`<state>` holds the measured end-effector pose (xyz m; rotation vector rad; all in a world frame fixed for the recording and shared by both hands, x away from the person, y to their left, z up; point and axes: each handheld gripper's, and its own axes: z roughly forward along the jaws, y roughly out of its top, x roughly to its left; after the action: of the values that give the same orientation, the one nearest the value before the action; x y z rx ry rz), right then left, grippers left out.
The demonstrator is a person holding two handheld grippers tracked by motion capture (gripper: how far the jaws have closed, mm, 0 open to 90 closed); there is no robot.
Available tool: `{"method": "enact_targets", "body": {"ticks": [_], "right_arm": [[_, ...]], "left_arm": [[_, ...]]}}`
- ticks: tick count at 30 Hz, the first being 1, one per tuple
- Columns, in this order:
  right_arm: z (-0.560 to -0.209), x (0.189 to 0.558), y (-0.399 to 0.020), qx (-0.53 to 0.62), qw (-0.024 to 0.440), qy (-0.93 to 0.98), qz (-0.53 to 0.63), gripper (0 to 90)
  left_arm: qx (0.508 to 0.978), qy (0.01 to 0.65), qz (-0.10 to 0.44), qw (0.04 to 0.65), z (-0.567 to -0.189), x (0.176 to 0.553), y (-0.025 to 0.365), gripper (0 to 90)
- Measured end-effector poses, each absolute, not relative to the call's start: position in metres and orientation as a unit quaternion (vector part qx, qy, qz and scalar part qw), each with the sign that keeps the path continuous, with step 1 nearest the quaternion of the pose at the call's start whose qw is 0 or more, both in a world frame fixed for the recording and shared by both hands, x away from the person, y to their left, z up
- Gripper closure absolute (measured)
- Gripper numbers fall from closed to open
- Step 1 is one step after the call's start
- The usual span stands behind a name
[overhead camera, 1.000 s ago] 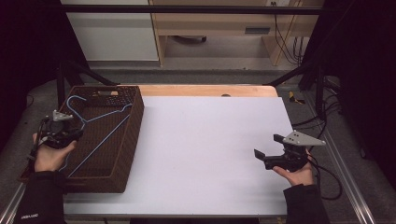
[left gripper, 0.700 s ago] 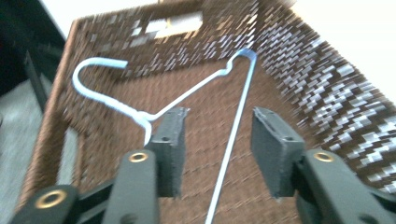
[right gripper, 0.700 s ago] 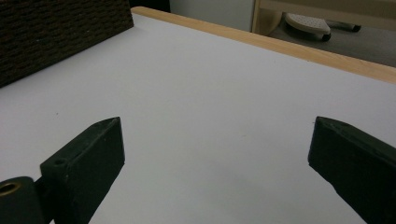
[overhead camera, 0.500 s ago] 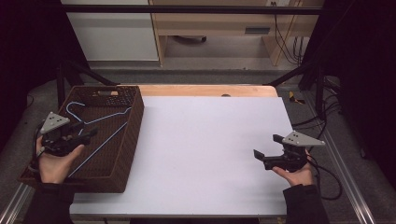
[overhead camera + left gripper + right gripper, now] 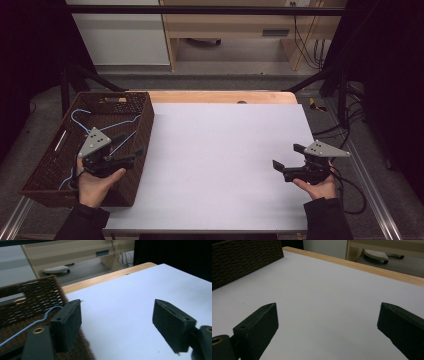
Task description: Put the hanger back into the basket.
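A brown wicker basket (image 5: 50, 165) stands at the table's left edge, with blue wire hangers (image 5: 122, 123) lying in it. My left gripper (image 5: 131, 145) hovers open over the basket's right wall, nothing between its jaws. In the left gripper view the left gripper (image 5: 120, 325) spans the basket's edge (image 5: 37, 295) and the white tabletop, with a blue hanger wire (image 5: 30, 325) beside its left jaw. My right gripper (image 5: 288, 156) is open and holds nothing near the table's right side. In the right gripper view the right gripper (image 5: 329, 332) points across the white top toward the basket (image 5: 244, 257).
The white tabletop (image 5: 225, 160) lies bare between the grippers, with a wooden strip (image 5: 220, 96) along its far edge. A white hanger (image 5: 60, 141) lies by the basket's left wall. Cabinets and cables stand on the floor beyond the table.
My left gripper has moved rightward and nearer across the basket, from its left side to over its right wall. The right gripper has stayed where it was.
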<state>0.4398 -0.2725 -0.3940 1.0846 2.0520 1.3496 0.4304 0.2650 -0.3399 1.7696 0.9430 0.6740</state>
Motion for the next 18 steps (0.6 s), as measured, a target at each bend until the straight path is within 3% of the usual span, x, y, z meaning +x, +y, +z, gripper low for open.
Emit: {"method": "enact_targets", "body": {"ticks": [6, 18], "right_arm": [[-0.394, 0.439, -0.273, 0.395, 0.225, 0.742, 0.493, 4.1], [-0.394, 0.439, -0.275, 0.396, 0.223, 0.740, 0.495, 4.1]], "left_arm": [[0.739, 0.368, 0.257, 0.502, -0.353, 0.428, 0.245, 13.2], [0.753, 0.362, 0.237, 0.495, -0.369, 0.429, 0.235, 12.3]]}}
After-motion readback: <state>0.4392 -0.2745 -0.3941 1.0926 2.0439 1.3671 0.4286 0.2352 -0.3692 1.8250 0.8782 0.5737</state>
